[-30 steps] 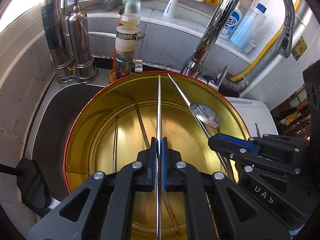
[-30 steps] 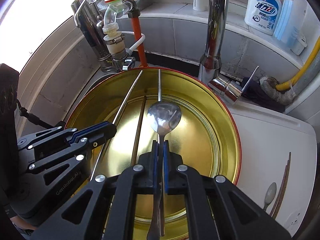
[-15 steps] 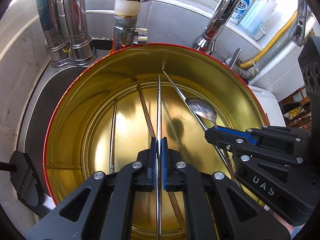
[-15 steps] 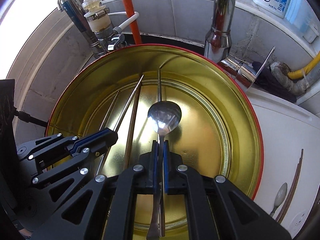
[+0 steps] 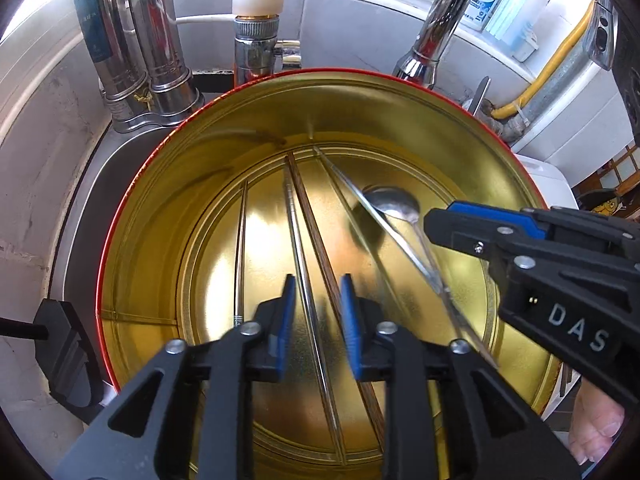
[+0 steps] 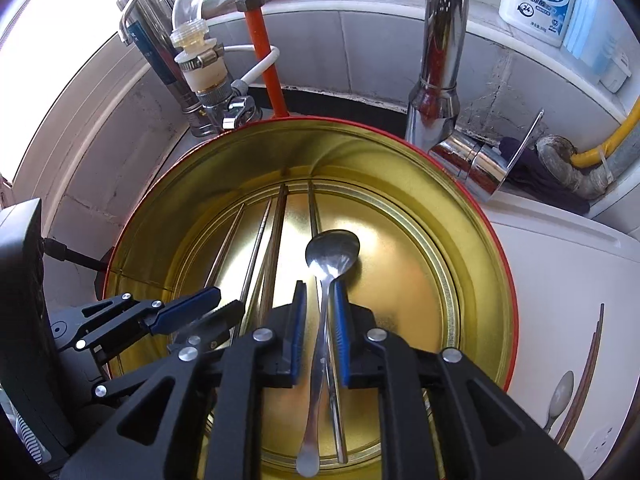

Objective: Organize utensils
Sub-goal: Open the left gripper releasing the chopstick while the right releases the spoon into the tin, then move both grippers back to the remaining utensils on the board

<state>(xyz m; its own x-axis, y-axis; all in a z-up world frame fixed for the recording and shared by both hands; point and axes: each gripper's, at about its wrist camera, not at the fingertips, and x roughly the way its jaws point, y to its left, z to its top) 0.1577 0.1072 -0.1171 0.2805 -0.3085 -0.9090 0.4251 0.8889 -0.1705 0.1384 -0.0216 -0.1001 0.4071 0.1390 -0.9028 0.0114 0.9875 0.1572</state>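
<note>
Utensils lay on the gold floor of a round tin (image 5: 132, 264) with a red rim, which stood in front of a chrome faucet (image 6: 440, 60). Inside the tin, a metal chopstick (image 5: 298, 248) and a wooden chopstick (image 5: 316, 236) ran side by side between the blue pads of the left tool (image 5: 318, 312), whose jaws were opening and pressed on neither. Toward the tin's left wall lay another thin metal chopstick (image 5: 240, 248). Toward the tin's right side, a steel spoon (image 6: 332, 252) rested bowl-up with its handle running back between the pads of the right tool (image 6: 318, 312); those jaws were also opening, and a metal chopstick (image 6: 334, 380) lay alongside the handle. Both tools pointed steeply down into the tin. Outside the tin, on the white surface (image 6: 560, 264) to its right, lay a second spoon (image 6: 560, 392) and some wooden chopsticks (image 6: 588, 372). Behind the tin, on a ledge, stood a white detergent bottle (image 6: 538, 0).
</note>
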